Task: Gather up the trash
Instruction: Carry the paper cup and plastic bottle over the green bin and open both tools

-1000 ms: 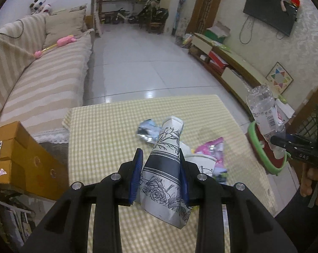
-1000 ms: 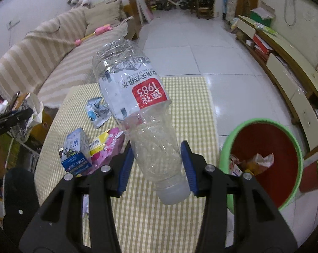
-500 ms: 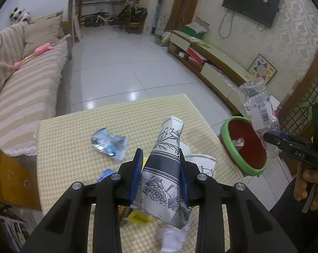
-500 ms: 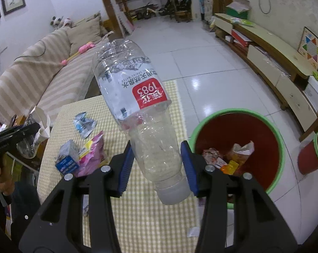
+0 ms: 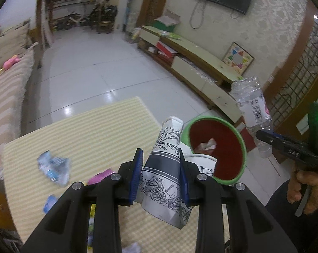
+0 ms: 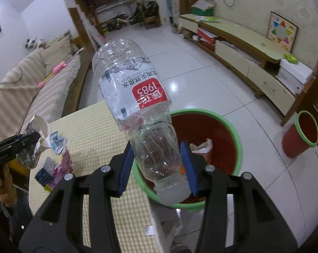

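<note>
My left gripper (image 5: 160, 176) is clamped on a crushed white paper cup with a black flower print (image 5: 165, 168), held above the near edge of the yellow checked table (image 5: 91, 135). My right gripper (image 6: 156, 164) is closed on the lower body of an empty clear plastic water bottle with a red label (image 6: 135, 97), cap end down, over the red bin with a green rim (image 6: 228, 126). Both pieces should be light. The cup is soft and already flattened, so I pinch it mid-body; the bottle is slick and springy, best gripped at its ribbed waist. The left view shows a second white paper cup (image 5: 201, 164) and a crumpled blue wrapper (image 5: 53, 166). Only the right view shows a small blue carton (image 6: 46, 171) and a second, smaller red bin (image 6: 300, 135) on the floor.
</note>
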Demonstrator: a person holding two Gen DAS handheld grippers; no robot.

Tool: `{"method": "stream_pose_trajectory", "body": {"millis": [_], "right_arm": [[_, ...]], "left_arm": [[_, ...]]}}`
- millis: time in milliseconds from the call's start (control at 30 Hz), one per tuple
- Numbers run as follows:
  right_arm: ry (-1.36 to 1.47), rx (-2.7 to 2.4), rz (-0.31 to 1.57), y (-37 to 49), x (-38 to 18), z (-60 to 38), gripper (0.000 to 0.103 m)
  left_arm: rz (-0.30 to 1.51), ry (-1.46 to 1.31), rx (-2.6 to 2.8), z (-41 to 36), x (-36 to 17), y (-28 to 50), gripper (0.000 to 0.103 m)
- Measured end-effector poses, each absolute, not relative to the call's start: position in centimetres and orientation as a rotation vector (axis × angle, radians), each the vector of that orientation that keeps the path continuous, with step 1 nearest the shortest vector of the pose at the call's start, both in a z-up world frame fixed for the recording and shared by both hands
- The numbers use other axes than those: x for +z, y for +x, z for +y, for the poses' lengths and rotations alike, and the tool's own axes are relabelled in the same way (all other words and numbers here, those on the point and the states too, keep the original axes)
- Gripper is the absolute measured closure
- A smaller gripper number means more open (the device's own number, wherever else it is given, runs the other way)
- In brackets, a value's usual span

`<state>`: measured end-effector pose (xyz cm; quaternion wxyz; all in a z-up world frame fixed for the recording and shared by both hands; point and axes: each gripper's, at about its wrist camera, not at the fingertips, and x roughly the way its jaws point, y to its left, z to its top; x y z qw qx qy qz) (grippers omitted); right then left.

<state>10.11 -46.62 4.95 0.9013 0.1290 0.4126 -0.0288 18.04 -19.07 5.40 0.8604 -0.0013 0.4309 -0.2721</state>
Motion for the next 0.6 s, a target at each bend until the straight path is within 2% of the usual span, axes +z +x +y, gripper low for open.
{"method": "stream_pose_trajectory", "body": {"millis": [367,600], "right_arm": [[0.350,-0.146,0.836,9.4,4.1,-50.4,0.060],[0.409,-0.190,0.847,9.2,2.7,-52.2,0.060]], "left_arm": [[0.920,0.043,-0.687,-27.8,5.7,18.8,0.074],[0.968,0.060,-0.745,-32.8,4.0,19.1,0.074]]}}
